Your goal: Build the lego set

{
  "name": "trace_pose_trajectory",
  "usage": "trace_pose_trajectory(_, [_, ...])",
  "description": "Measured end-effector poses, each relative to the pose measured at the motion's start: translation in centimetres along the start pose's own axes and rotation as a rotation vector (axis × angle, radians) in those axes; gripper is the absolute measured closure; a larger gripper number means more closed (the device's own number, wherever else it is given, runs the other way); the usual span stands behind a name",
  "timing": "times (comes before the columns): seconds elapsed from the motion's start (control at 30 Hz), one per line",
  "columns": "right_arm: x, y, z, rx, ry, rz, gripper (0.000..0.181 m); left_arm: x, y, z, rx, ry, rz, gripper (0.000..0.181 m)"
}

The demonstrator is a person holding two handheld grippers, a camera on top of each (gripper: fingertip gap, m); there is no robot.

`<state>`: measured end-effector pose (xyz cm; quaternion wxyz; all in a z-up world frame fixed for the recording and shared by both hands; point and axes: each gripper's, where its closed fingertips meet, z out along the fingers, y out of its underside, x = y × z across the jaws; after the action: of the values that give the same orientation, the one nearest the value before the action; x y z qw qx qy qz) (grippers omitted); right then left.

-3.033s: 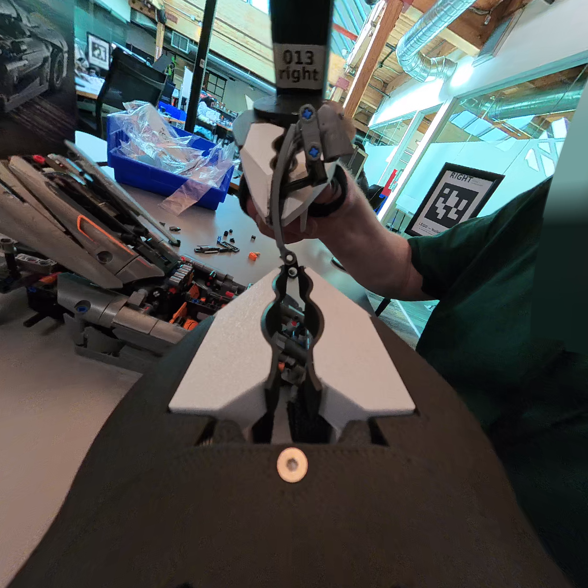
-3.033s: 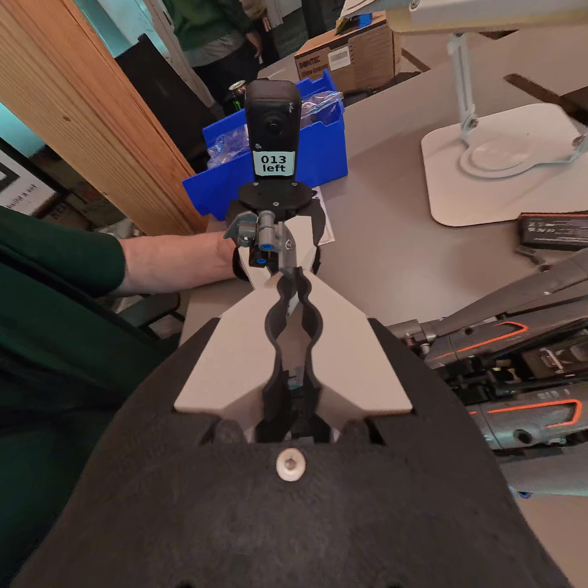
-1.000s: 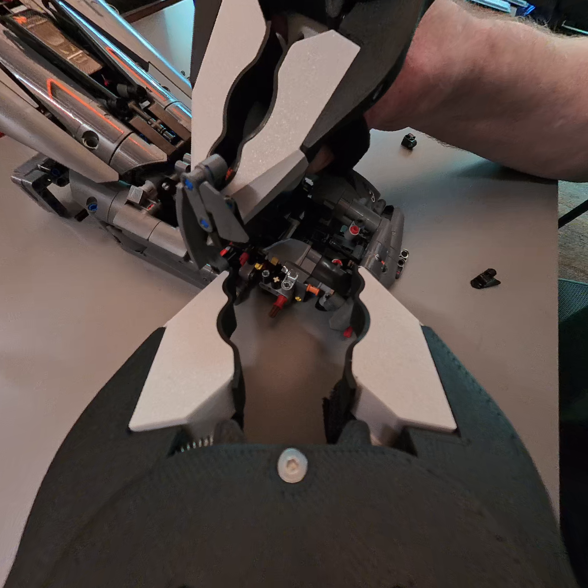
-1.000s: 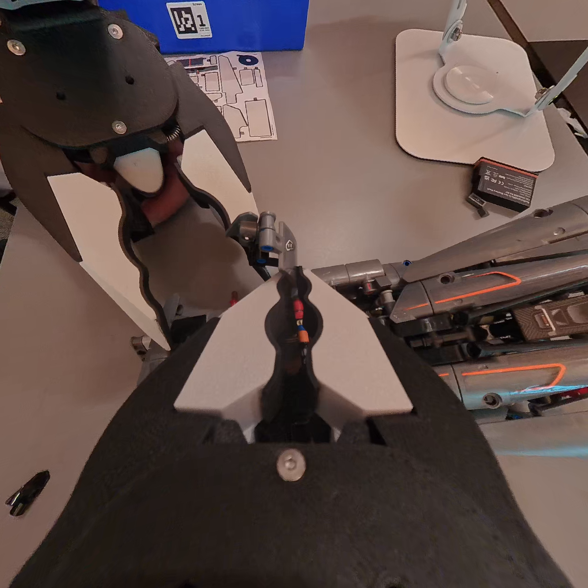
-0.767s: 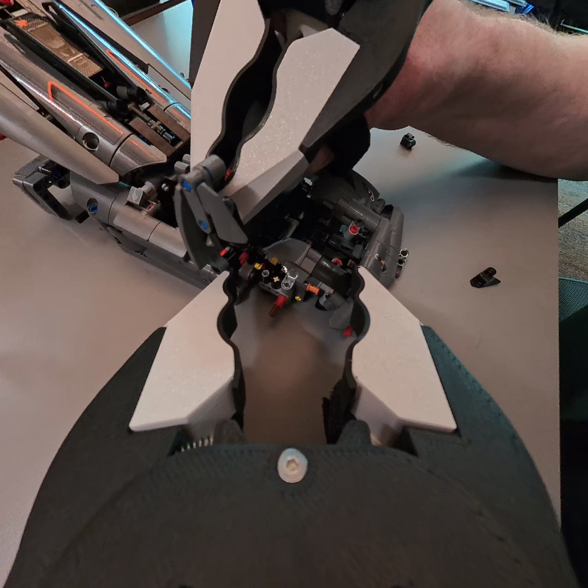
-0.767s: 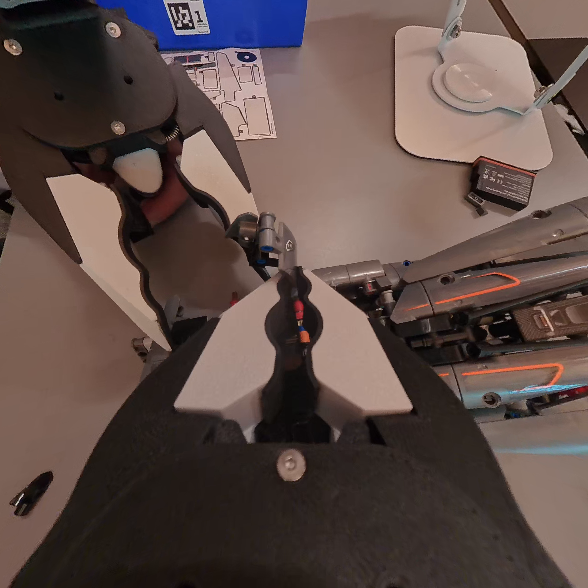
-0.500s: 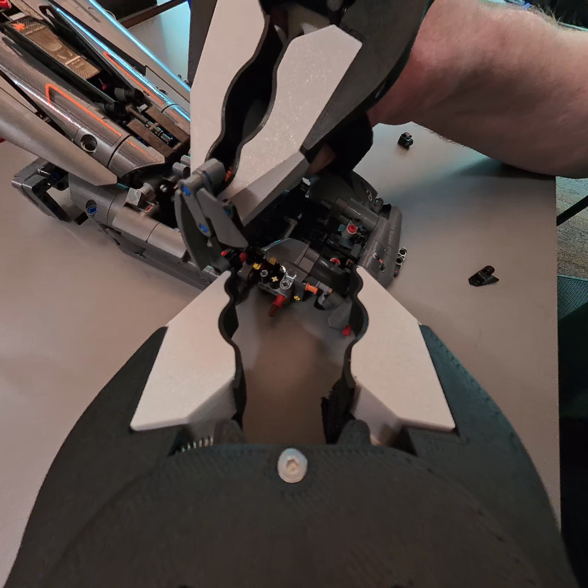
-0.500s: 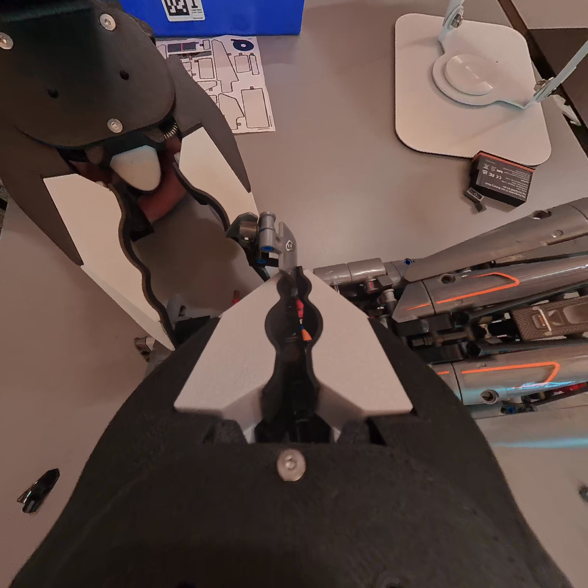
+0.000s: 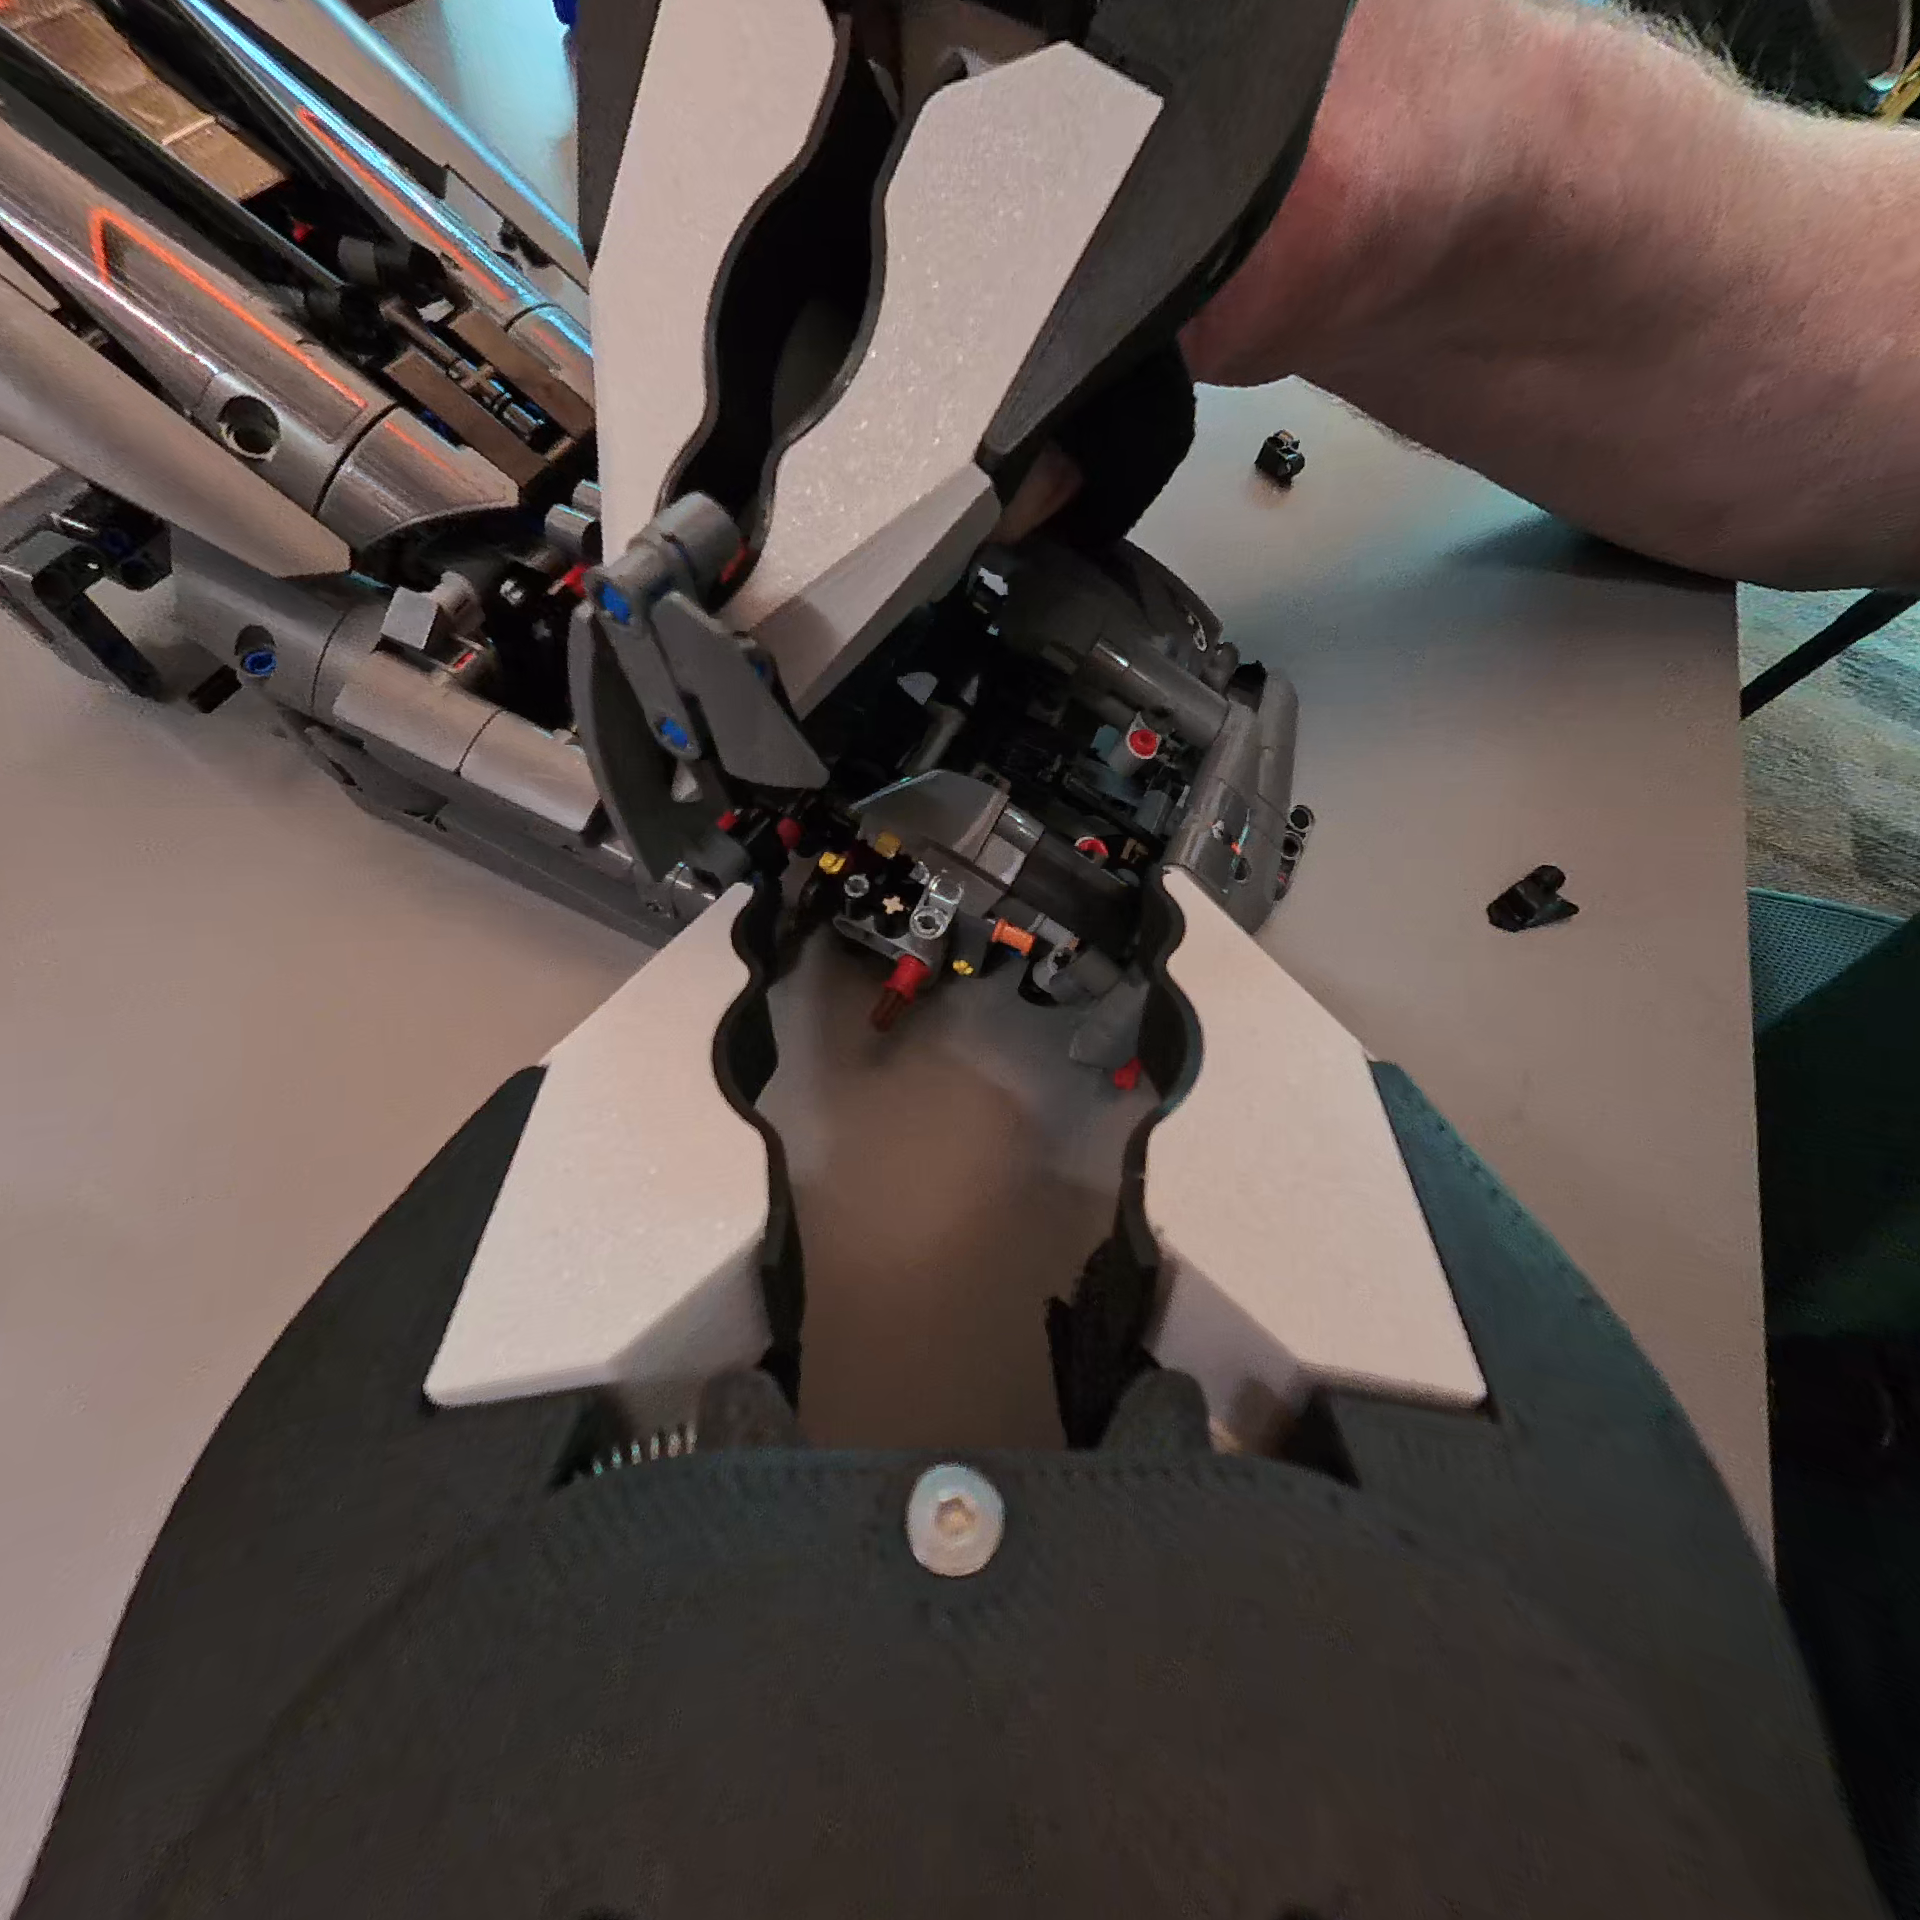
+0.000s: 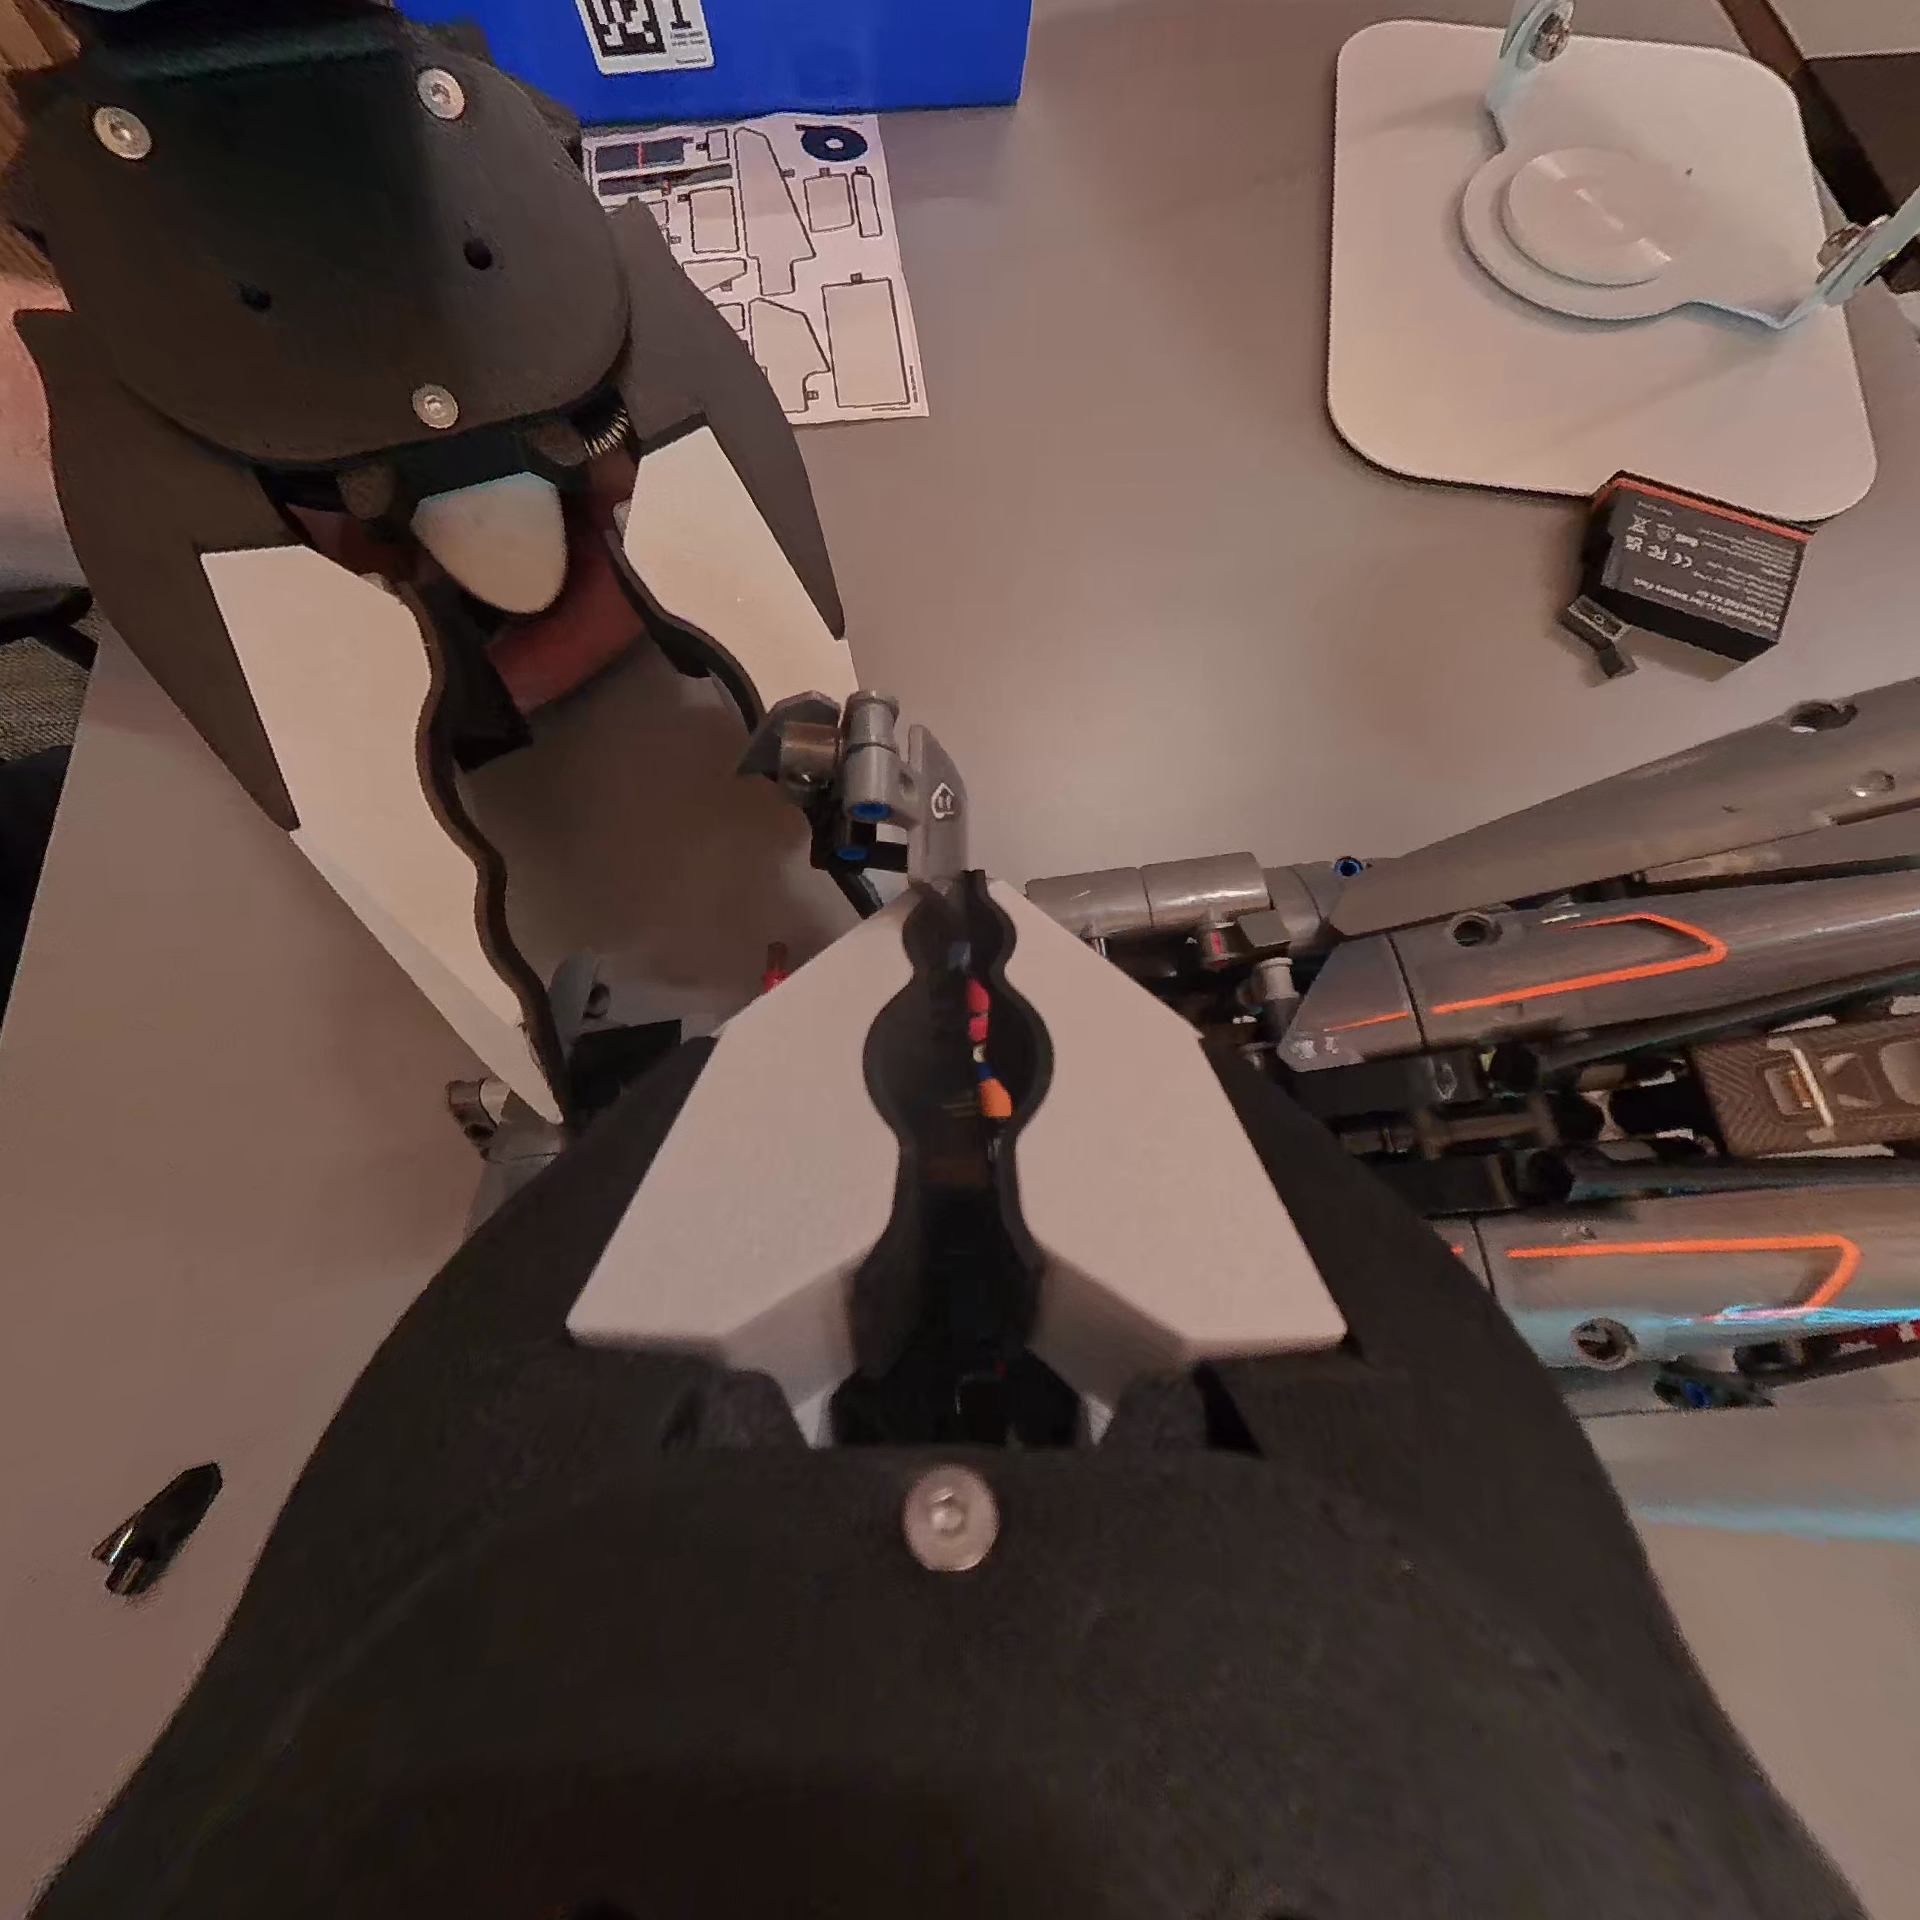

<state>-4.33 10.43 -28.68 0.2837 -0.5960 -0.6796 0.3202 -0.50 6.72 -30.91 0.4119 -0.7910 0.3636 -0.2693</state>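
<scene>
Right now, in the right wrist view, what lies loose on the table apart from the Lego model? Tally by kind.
Blue bin: 1
Sticker sheet: 1
White stand base: 1
Black battery: 1
Small dark pieces: 2
Total: 6

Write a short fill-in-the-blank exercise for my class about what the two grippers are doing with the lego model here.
1. The right gripper is shut on a small ____ lego sub-assembly.
2. The left gripper has its jaws ____.
3. The grey lego model carries ____ outline stripes.
4. The sticker sheet lies beside a ____ bin.

Missing words: grey; open; orange; blue
</scene>
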Motion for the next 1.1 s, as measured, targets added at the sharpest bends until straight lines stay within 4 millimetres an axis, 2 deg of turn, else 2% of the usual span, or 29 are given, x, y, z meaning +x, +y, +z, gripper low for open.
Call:
trace_pose_trajectory(0.27, [0.0, 0.1, -0.1, 0.007, -0.015, -0.004, 0.179, -0.2, 0.0, -0.1, 0.005, -0.049, -0.006, 0.11])
trace_pose_trajectory(0.77, [0.1, 0.3, -0.2, 0.005, -0.038, 0.037, 0.179, 0.2, -0.1, 0.4, -0.002, -0.002, -0.012, 0.112])
trace_pose_trajectory(0.93, [-0.2, 0.4, 0.1, -0.025, -0.042, 0.048, 0.161, 0.2, -0.2, 0.5, -0.003, 0.003, -0.009, 0.111])
trace_pose_trajectory(1.1, [0.3, 0.6, -1.0, -0.074, -0.031, 0.077, 0.143, 0.2, -0.2, 0.5, -0.002, 0.006, -0.009, 0.111])
